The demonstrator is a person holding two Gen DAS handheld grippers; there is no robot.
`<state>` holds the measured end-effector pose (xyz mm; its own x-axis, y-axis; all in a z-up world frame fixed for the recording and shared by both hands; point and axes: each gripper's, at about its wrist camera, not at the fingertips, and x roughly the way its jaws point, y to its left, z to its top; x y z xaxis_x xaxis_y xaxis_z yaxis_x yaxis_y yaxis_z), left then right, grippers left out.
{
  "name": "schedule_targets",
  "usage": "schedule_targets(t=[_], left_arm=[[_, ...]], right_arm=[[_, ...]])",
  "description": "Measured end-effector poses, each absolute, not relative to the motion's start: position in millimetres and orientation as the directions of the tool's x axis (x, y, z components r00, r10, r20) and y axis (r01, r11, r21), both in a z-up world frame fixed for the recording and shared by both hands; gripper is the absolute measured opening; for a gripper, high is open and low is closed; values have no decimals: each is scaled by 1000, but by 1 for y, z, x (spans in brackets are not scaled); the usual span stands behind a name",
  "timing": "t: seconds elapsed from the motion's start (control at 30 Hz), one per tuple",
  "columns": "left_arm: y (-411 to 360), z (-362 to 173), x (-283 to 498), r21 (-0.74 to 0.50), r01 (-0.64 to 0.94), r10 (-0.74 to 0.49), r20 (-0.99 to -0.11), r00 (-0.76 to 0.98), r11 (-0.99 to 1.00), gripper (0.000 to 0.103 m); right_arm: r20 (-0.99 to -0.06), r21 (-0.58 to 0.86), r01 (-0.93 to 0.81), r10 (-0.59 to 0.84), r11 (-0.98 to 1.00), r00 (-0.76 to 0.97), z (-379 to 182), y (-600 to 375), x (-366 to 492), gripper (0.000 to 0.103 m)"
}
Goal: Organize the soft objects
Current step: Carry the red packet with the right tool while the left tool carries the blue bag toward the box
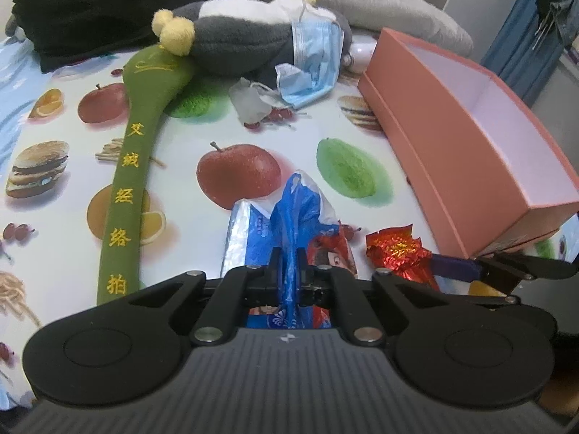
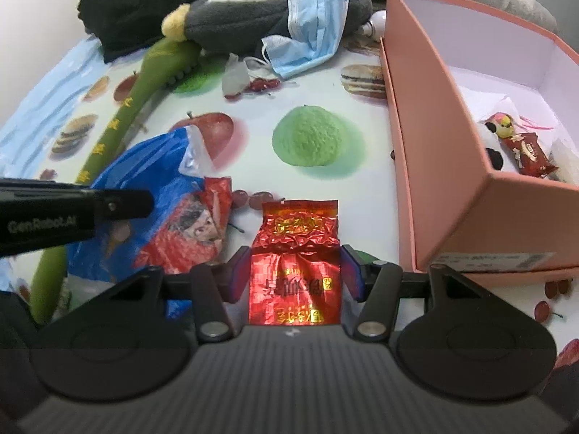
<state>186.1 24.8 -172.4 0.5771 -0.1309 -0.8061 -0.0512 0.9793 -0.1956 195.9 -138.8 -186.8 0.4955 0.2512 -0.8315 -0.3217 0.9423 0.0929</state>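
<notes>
The left gripper (image 1: 288, 266) has its jaws clenched on a thin fold of the blue plastic bag (image 1: 295, 217), which lies crumpled on the worktop (image 1: 181, 137) with a red printed wrapper (image 2: 188, 231) just beside it. The right gripper (image 2: 295, 271) has its jaws set against both sides of the red foil packet (image 2: 296, 264), gripping it low over the worktop.

To the right stands the pink box (image 2: 448, 195), open-topped, its near corner close to the right jaws. Inside it lie a small plush toy (image 2: 501, 133), a red snack packet (image 2: 532, 155) and some white wrapping.

Between the jaws and the far edge the fruit-printed worktop is open. Farther back lie a green padded stick (image 1: 134, 166), a grey plush (image 1: 246, 43) and blue face masks (image 1: 311, 68), with dark and grey cloth behind them.
</notes>
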Motion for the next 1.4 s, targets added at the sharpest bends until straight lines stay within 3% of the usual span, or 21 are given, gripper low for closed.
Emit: schedule_targets(t=[0.57,0.97,1.4], left_arm=[[28,-100,154,-250,-58,-140,-705,695,967,7],[13,-10,157,-300,42,-210,-554,805,953,7],[-48,50,215,-321,221,-358,-474,804,921,7]], right_arm=[[-728,106,-328,298,939,618,-101,-152,162,56],[-555,110,-315,321,943,768,-9,-173,150,56],[-436,13,-182,169,983,884,49,-241,173,56]])
